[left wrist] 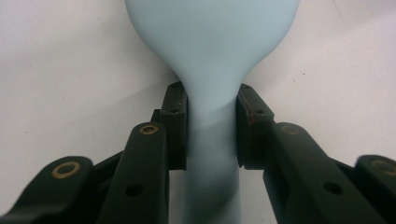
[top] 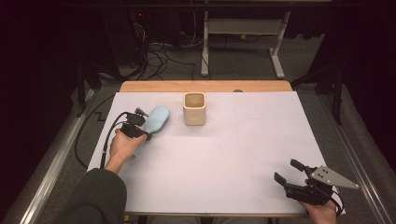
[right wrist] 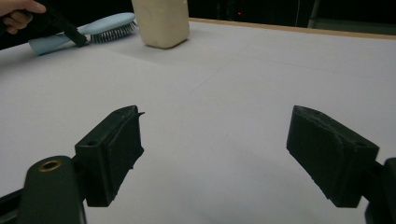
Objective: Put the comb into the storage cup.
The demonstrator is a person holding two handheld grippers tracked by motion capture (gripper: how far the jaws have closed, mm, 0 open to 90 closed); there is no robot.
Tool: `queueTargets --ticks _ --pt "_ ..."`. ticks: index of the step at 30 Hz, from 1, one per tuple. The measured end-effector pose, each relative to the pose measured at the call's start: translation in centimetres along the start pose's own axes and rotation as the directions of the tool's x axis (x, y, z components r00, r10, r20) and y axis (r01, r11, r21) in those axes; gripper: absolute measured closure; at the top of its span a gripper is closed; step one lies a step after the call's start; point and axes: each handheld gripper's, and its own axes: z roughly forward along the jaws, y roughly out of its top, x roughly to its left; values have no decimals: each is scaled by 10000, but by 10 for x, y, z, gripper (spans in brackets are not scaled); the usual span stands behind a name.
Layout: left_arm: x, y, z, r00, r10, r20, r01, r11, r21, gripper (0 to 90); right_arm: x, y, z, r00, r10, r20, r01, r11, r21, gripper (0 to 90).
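My left gripper [top: 140, 133] is clamped on the brush [top: 156, 119]: in the left gripper view both pads press the narrow neck of the light-blue handle [left wrist: 212, 140], one on each side, with the wide head spreading out beyond them. No earlier frame sits beside this, so I report only the grip as it stands. From the high view I see the brush lying on the white sheet [top: 224, 158], back up, head pointing away from me and toward the cup [top: 194, 108], which stands upright just to its right, apart from it. The right gripper view confirms this from the side: the brush [right wrist: 100, 28] rests bristles down on the sheet, with my left hand [right wrist: 18, 11] over its handle end and the cup [right wrist: 161, 21] near the bristle end, a small gap between them.

My right gripper [top: 290, 171] sits at the near right corner of the sheet, well apart from the brush and cup. Its jaws stand wide with nothing between them; in its own view I see bare sheet through the gap. My right hand [top: 322, 210] holds it low over the sheet.
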Motion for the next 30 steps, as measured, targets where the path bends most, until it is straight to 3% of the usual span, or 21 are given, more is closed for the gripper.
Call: queueTargets --ticks 17,30 --pt "-6 -2 -6 9975 614 337 -605 9978 -276 696 0 0 0 10000 -14 -14 14 10000 2 189" --pt "-10 -6 -16 9954 879 384 -842 9924 -903 696 0 0 0 10000 -49 -32 49 10000 -14 189"
